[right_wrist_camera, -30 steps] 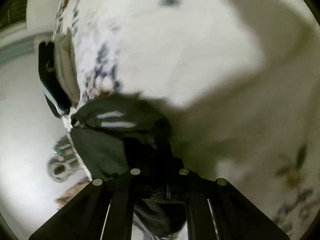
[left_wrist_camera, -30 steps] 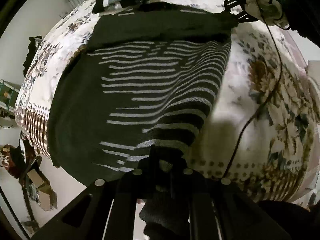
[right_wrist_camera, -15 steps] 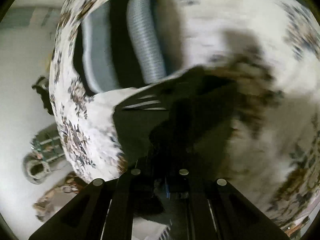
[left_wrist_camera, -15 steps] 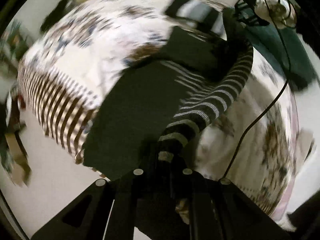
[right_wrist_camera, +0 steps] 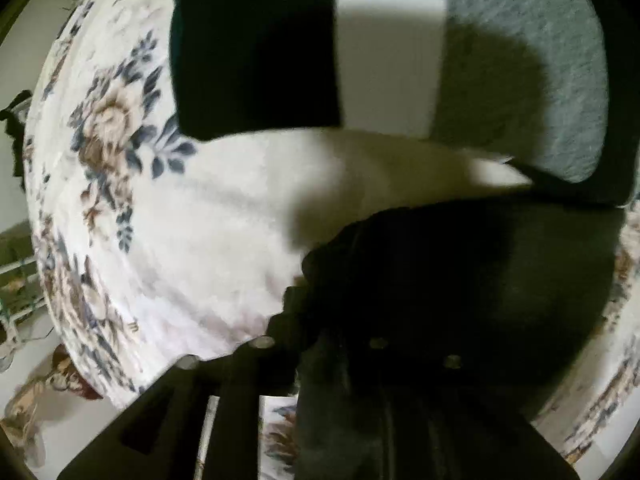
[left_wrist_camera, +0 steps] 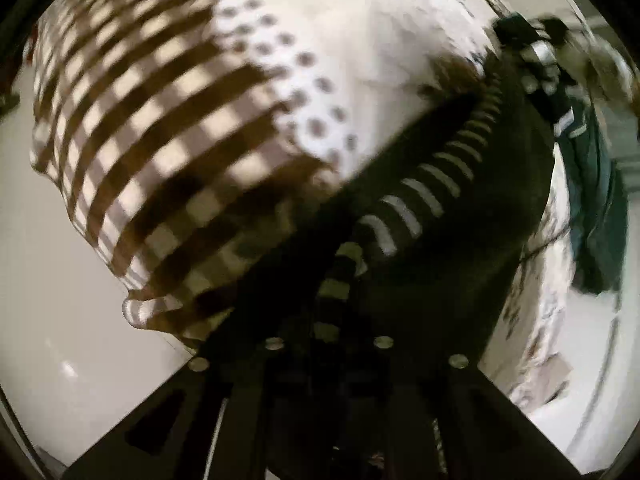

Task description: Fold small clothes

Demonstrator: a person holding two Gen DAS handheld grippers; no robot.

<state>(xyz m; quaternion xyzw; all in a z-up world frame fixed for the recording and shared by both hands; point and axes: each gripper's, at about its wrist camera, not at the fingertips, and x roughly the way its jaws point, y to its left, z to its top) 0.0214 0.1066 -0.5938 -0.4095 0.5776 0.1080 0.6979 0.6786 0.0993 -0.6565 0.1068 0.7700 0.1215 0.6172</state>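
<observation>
A dark knit sweater with grey-white stripes (left_wrist_camera: 420,200) lies on a bed with a floral quilt (left_wrist_camera: 380,60). My left gripper (left_wrist_camera: 328,340) is shut on its striped edge, and the cloth runs taut away to the upper right. In the right wrist view my right gripper (right_wrist_camera: 352,344) is shut on the sweater's dark cloth (right_wrist_camera: 460,280), which drapes over the fingers and hides them. The quilt (right_wrist_camera: 200,220) lies beneath.
The quilt's brown checked border (left_wrist_camera: 152,140) hangs over the bed edge above a pale floor (left_wrist_camera: 60,340). A dark green garment (left_wrist_camera: 592,208) lies at the right. A folded dark garment (right_wrist_camera: 256,40) and a grey one (right_wrist_camera: 520,60) lie ahead of my right gripper.
Both grippers have swung across the bed with the sweater. The flat sweater is now gathered into a fold. The left view has turned toward the bed's checked edge.
</observation>
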